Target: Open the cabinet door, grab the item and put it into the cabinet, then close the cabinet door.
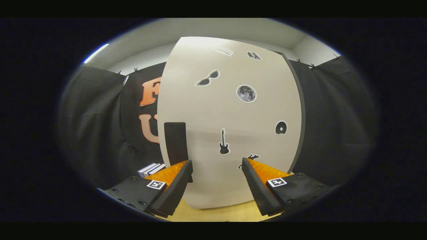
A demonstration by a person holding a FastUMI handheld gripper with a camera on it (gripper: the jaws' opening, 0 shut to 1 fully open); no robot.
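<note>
We see cabinet door shut, gripper fingers spread, empty, by handle; item, maybe books, outside: likely door-opening.

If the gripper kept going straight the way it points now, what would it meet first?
Most likely the closed cabinet door, which stands just ahead of the open gripper, with nothing between the fingers. The dark handle sits off toward the left finger, so it would probably be missed; depth is hard to judge.
</note>
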